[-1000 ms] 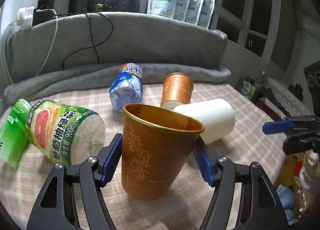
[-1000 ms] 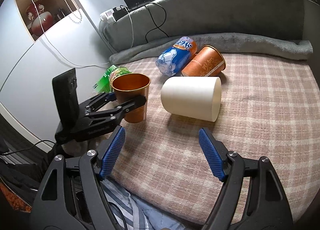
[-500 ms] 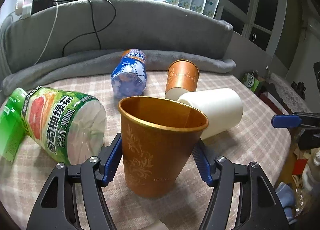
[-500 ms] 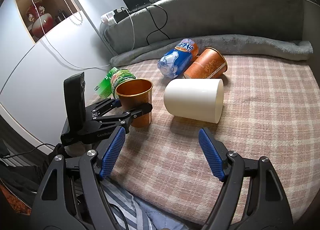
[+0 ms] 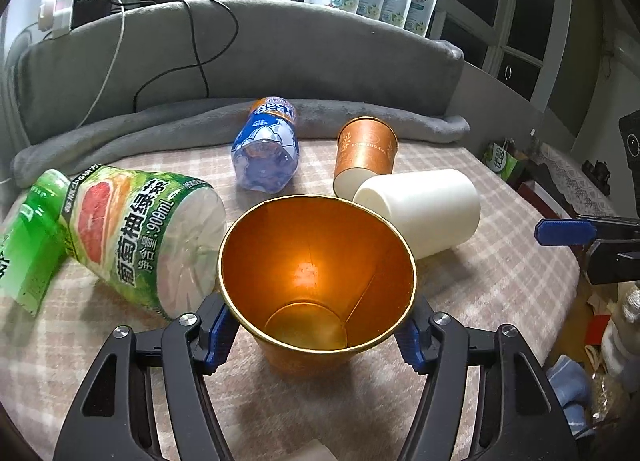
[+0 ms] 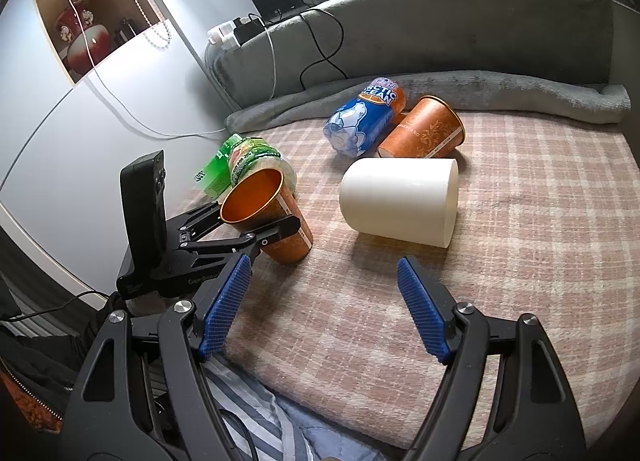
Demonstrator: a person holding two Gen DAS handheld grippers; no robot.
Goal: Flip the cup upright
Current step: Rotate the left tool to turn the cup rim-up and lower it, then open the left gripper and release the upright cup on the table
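My left gripper (image 5: 318, 335) is shut on an orange paper cup (image 5: 316, 273) with a gold rim. The cup's base is on the plaid blanket and its mouth tips back toward the camera. The right wrist view shows the same cup (image 6: 266, 215) leaning left in the left gripper (image 6: 256, 227). My right gripper (image 6: 324, 301) is open and empty above the blanket's front edge. A white cup (image 6: 400, 201) lies on its side just ahead of it. A second orange cup (image 6: 424, 131) lies on its side behind that one.
A green grapefruit-tea bottle (image 5: 140, 233) lies left of the held cup. A blue Arctic Ocean bottle (image 5: 268, 149) lies behind it. A grey sofa back (image 5: 280, 61) with cables bounds the far side. The blanket (image 6: 520, 241) ends at the front and right.
The held orange cup has tilted back toward the left wrist camera, so its inside now shows. The left gripper moved forward and up a little. The right gripper stayed put.
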